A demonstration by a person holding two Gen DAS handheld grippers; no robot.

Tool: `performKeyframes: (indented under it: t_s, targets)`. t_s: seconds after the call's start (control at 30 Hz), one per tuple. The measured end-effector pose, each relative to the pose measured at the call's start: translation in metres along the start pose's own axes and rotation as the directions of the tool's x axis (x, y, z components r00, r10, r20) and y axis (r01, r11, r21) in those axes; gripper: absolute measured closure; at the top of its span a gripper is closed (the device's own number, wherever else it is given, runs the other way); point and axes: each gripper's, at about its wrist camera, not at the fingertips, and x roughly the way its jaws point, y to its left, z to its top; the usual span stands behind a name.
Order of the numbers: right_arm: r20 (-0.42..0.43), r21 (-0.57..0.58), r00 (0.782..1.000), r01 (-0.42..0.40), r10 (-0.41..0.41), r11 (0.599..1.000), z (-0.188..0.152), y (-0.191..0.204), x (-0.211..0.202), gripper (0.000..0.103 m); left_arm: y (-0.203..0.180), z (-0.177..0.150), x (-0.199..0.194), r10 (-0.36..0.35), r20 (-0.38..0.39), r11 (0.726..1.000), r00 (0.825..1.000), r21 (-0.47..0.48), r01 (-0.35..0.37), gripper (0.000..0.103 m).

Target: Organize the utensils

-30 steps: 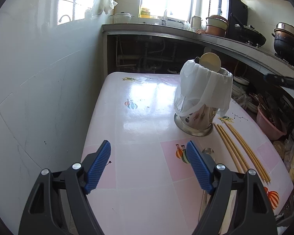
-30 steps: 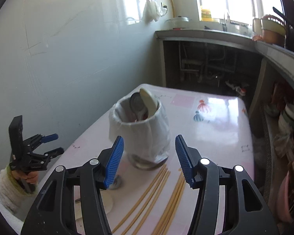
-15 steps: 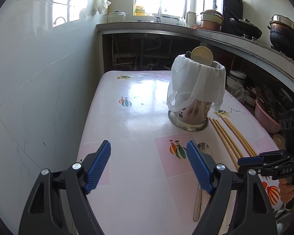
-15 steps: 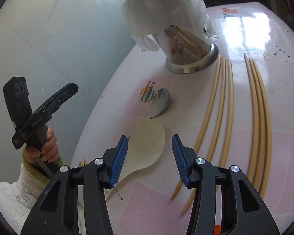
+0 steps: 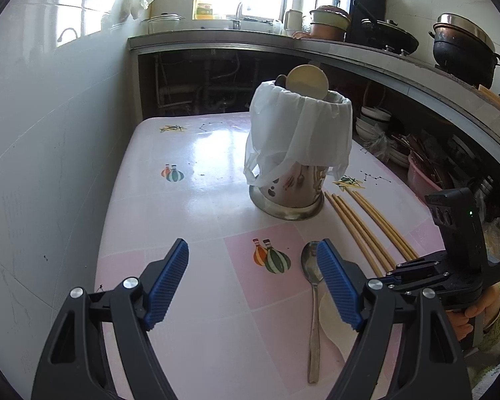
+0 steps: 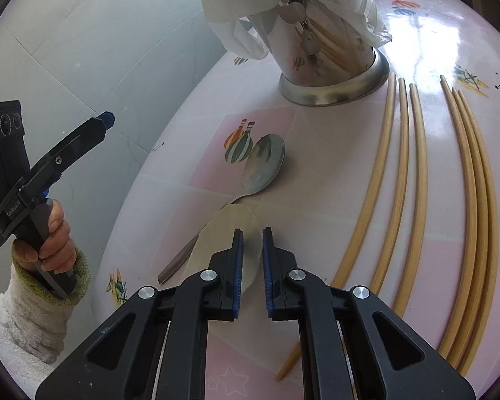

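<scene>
A steel utensil holder [image 5: 288, 190] lined with a white plastic bag stands mid-table, a cream ladle head sticking out of it; it also shows in the right wrist view [image 6: 330, 63]. Several bamboo chopsticks [image 6: 416, 173] lie to its right on the table. A metal spoon [image 6: 263, 166] and a flat cream rice paddle [image 6: 230, 240] lie in front of it. My right gripper [image 6: 250, 236] is low over the paddle's blade, jaws narrowed around it with a small gap. My left gripper [image 5: 250, 280] is wide open and empty above the table's near left.
The pink and white table [image 5: 196, 206] stands against a white tiled wall [image 5: 50, 140] on the left. A counter [image 5: 383, 63] with pots and a black appliance runs along the back and right, with bowls and a pink basin [image 5: 420, 180] beneath.
My right gripper has dropped low over the rice paddle and its jaws have narrowed around the blade. The left gripper has risen and drawn back a little, staying open.
</scene>
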Motion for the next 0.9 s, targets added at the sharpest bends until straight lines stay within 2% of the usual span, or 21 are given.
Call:
performKeyframes:
  t_s: [0.1,0.2,0.4,0.57,0.67,0.77,0.9]
  targets:
    - [-0.007,-0.008,1.000,-0.022,0.022,1.000,-0.003,-0.002,-0.006,0.097,-0.002,0.003,0.013,-0.058,-0.036,0.998,0.998,-0.005,0.058,0.029]
    - [-0.025,-0.038,1.000,-0.003,0.002,0.999,-0.005,-0.005,-0.017,0.098,-0.003,0.006,0.027,-0.130,-0.079,0.991,0.988,-0.018,0.129,0.032]
    - [-0.055,-0.060,0.998,0.018,-0.021,0.998,-0.019,-0.016,-0.041,0.098,-0.020,0.008,0.064,-0.263,-0.199,0.961,0.944,0.032,0.274,0.032]
    - [-0.053,-0.049,0.998,0.020,-0.023,0.999,-0.025,-0.026,-0.050,0.098,-0.035,0.010,0.094,-0.279,-0.282,0.937,0.918,0.129,0.325,0.037]
    - [-0.049,-0.038,0.999,0.016,-0.018,0.999,-0.025,-0.032,-0.052,0.098,-0.041,0.011,0.109,-0.292,-0.331,0.917,0.897,0.171,0.361,0.043]
    - [-0.049,-0.035,0.999,0.011,-0.013,0.999,-0.024,-0.033,-0.054,0.098,-0.044,0.013,0.122,-0.311,-0.372,0.898,0.874,0.187,0.399,0.049]
    - [-0.052,-0.034,0.999,0.004,-0.006,0.999,-0.025,-0.035,-0.054,0.098,-0.047,0.014,0.135,-0.315,-0.409,0.885,0.856,0.201,0.421,0.059]
